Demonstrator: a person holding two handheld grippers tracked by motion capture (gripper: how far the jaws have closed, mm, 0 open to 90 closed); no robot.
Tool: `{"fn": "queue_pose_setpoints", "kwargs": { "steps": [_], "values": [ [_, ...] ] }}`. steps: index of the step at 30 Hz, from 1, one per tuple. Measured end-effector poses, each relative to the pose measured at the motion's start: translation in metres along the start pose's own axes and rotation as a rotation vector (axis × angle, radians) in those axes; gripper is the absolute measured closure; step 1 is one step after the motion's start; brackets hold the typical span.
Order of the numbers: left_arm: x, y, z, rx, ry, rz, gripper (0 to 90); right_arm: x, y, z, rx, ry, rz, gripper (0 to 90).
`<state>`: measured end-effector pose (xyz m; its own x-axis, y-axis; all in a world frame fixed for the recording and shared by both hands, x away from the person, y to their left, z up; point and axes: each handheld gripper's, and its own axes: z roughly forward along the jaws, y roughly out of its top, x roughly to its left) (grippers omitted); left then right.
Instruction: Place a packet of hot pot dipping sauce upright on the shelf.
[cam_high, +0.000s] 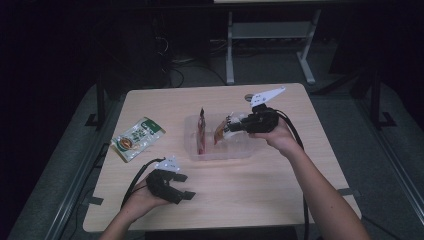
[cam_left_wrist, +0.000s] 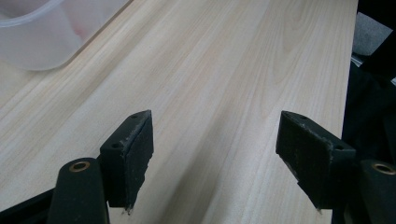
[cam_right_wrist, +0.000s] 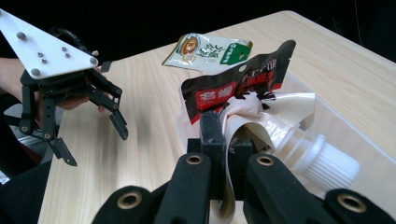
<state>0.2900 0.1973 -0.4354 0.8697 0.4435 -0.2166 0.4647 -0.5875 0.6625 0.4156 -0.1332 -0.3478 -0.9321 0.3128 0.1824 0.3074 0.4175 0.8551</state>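
On a pale wooden counter (cam_high: 260, 185), the left hand-held gripper (cam_high: 181, 186) hovered near the front edge toward the left corner, its two black jaws spread wide with bare wood between them and nothing in their grasp. The right hand-held gripper (cam_high: 227, 124) reached over a clear plastic tub (cam_high: 220, 154) at the middle of the counter, its jaws closed tight on the crumpled edge of a white spouted pouch with a ribbed white cap (cam_right_wrist: 322, 161) that hung inside the tub. A dark red and black foil packet (cam_right_wrist: 238, 84) stood upright in the tub just beside it. A green and white snack packet (cam_high: 137, 138) lay flat near the left edge, well apart from the tub.
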Motion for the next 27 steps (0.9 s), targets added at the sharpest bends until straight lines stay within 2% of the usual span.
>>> {"fn": "queue_pose_setpoints", "kwargs": {
  "steps": [16, 27],
  "values": [
    [0.000, 0.000, 0.000, -0.003, -0.006, -0.002, 27.2, 0.004, 0.001, 0.014, 0.030, 0.018, -0.012, 89.4],
    [0.002, 0.000, 0.000, 0.005, -0.004, -0.002, 27.2, 0.002, -0.001, 0.025, 0.012, 0.031, 0.004, 89.4]
  ]
}}
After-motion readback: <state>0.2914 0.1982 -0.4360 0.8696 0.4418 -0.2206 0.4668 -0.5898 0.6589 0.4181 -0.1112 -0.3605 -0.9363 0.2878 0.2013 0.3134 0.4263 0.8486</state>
